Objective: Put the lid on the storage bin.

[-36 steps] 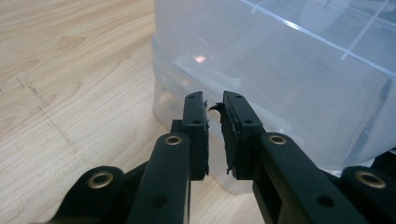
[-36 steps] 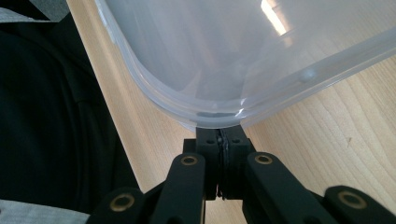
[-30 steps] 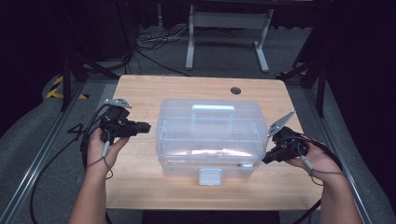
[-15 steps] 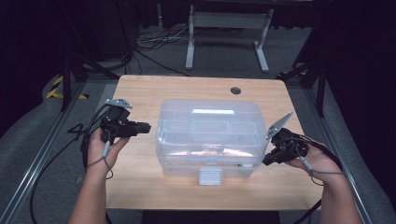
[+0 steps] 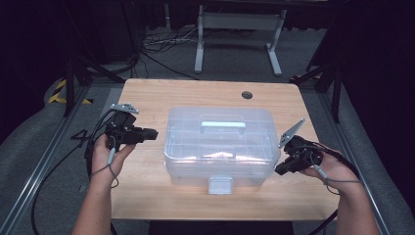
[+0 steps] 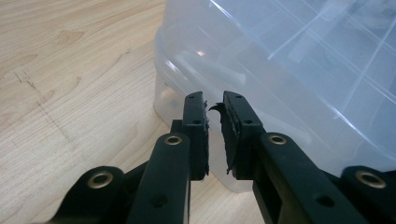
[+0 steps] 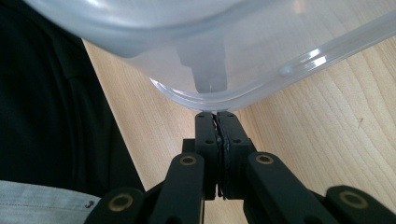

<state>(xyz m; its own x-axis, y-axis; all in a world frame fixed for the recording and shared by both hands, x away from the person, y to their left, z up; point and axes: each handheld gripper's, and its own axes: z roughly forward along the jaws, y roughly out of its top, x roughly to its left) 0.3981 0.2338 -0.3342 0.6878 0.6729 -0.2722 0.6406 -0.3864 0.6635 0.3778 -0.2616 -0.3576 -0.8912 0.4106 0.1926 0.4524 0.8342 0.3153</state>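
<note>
The right gripper [image 5: 283,169] sits at about four o'clock on the table [image 5: 147,196], its jaws pressed together with nothing between them and their tips right at the lower corner of the clear plastic box [image 5: 220,147], just under its rim in the right gripper view. The left gripper [image 5: 149,133], at nine o'clock, has its jaws a narrow gap apart and pinching nothing, tips just beside the box's left wall.

The box lies mid-table, lid on, its latch [image 5: 219,185] at six o'clock facing the person and its carry handle [image 5: 222,126] flat on the lid toward twelve. It looks light and thin-walled, stiff enough to keep its shape but smooth and likely slippery for the pads; the walls may flex if squeezed. The latch tab or the handle seem the surest holds, the rim next best.

Both forearms come in from six o'clock, the hands held low and level, the grippers aimed inward at the box from either side.
</note>
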